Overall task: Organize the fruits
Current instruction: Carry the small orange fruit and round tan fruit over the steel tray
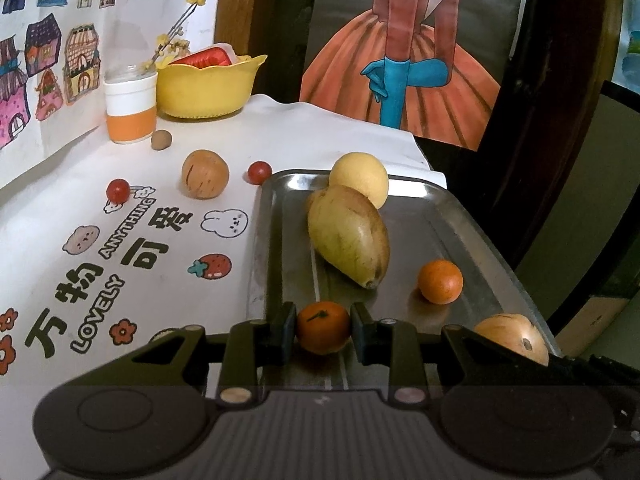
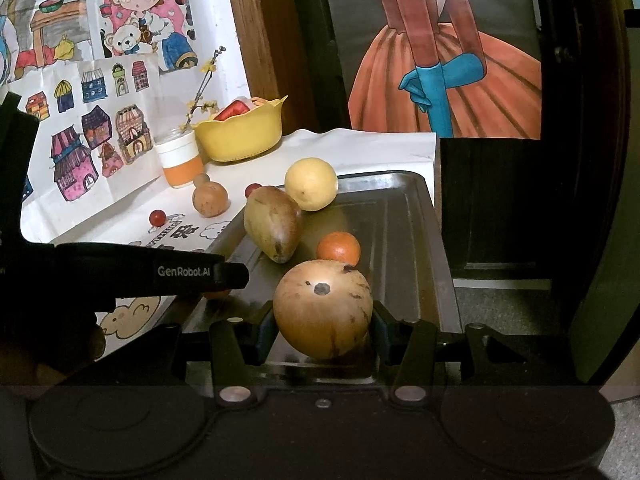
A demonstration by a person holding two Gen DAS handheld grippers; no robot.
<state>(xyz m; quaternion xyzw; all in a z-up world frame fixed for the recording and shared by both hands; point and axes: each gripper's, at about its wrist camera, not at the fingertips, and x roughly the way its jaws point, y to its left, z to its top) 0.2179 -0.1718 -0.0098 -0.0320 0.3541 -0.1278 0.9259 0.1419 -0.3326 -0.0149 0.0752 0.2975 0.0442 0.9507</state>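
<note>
A steel tray (image 1: 440, 208) holds a mango (image 1: 348, 236), a pale yellow round fruit (image 1: 359, 178) and a small orange (image 1: 440, 282). My left gripper (image 1: 324, 330) is shut on a tangerine (image 1: 322, 320) low over the tray's near left part. My right gripper (image 2: 324, 330) is shut on a tan speckled round fruit (image 2: 322, 308) over the tray's near end (image 2: 400, 216); that fruit also shows as the tan fruit (image 1: 514, 338) at the left wrist view's right edge. The left gripper's body (image 2: 160, 272) crosses the right wrist view on the left.
On the printed white tablecloth left of the tray lie another tan fruit (image 1: 205, 174), two cherry tomatoes (image 1: 118, 191) (image 1: 259, 172) and a small brown nut (image 1: 161, 139). A white-and-orange cup (image 1: 130, 106) and a yellow bowl (image 1: 208, 88) stand at the back by the wall.
</note>
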